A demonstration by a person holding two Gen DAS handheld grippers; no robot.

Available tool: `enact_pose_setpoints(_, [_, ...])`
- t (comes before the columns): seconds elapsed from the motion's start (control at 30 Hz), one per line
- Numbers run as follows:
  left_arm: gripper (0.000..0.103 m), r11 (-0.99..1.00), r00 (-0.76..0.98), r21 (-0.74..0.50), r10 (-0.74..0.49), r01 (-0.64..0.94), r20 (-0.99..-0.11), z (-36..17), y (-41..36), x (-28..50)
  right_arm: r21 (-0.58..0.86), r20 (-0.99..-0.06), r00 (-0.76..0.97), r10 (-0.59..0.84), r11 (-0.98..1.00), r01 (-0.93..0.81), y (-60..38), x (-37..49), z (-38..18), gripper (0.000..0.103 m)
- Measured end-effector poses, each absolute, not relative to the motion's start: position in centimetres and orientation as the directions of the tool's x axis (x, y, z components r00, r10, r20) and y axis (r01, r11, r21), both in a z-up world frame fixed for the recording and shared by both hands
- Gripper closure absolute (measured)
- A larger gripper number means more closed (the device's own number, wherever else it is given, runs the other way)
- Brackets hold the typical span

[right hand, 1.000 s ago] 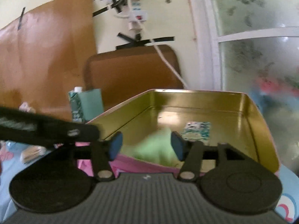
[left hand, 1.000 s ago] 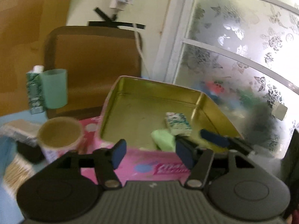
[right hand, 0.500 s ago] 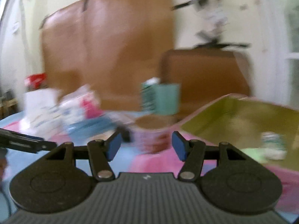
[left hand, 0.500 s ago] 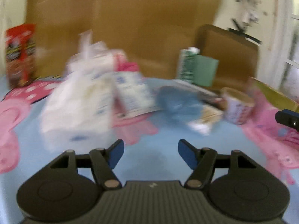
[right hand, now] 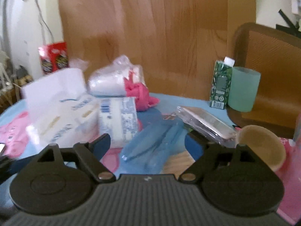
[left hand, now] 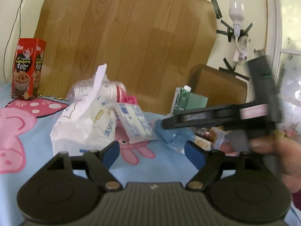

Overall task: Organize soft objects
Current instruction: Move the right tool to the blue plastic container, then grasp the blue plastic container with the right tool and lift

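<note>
Claws both spread wide with nothing between them: your left claw (left hand: 152, 151) faces the white tissue pack (left hand: 82, 124), your right claw (right hand: 146, 146) hangs over the blue bag (right hand: 150, 143) on the desk (right hand: 161, 101), pink cloth (right hand: 139, 94) behind.

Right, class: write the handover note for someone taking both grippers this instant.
Left gripper: open, empty, above the blue tablecloth.
Right gripper: open, empty, facing the blue plastic pouch.
Waiting in a pile on the table: white tissue pack, small blue-printed tissue packet, clear bag with pink cloth, the pouch.
Done: cannot tell from these views.
Left: grip each soft item and sort it.
</note>
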State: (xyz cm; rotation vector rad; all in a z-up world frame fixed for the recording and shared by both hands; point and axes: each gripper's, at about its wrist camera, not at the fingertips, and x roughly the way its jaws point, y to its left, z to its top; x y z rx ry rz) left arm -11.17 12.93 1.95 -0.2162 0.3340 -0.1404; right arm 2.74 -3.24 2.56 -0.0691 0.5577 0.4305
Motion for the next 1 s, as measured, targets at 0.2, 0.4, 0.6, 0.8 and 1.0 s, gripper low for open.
enact_pose_setpoints(0.2, [0.022, 0.95, 0.937, -0.298, -0.188, 0.098, -0.293, 1.8, 14.1, -11.2, 0.057, -0.591, 0.713, 0.377, 0.901, -0.43, -3.7, 3.3, 0.8, 0.045])
enact_pose_setpoints(0.4, [0.02, 0.946, 0.935, -0.311, -0.189, 0.091, -0.3, 1.8, 14.3, -11.2, 0.003, -0.555, 0.718, 0.42, 0.864, -0.503, -6.3, -1.8, 0.6, 0.046])
enact_pose_setpoints(0.6, [0.014, 0.947, 0.919, -0.301, -0.211, 0.108, -0.334, 1.7, 14.0, -10.7, -0.08, -0.494, 0.702, 0.513, 0.777, -0.625, -8.5, -9.2, -0.4, 0.046])
enact_pose_setpoints(0.8, [0.009, 0.947, 0.883, -0.294, -0.246, 0.131, -0.4, 1.6, 13.4, -9.8, 0.013, -0.52, 0.665, 0.536, 0.784, -0.621, -10.0, -12.2, -1.6, 0.044])
enact_pose_setpoints(1.0, [0.009, 0.947, 0.857, -0.296, -0.257, 0.129, -0.448, 1.3, 13.1, -9.2, 0.071, -0.516, 0.661, 0.544, 0.797, -0.6, -10.6, -12.2, -1.6, 0.031])
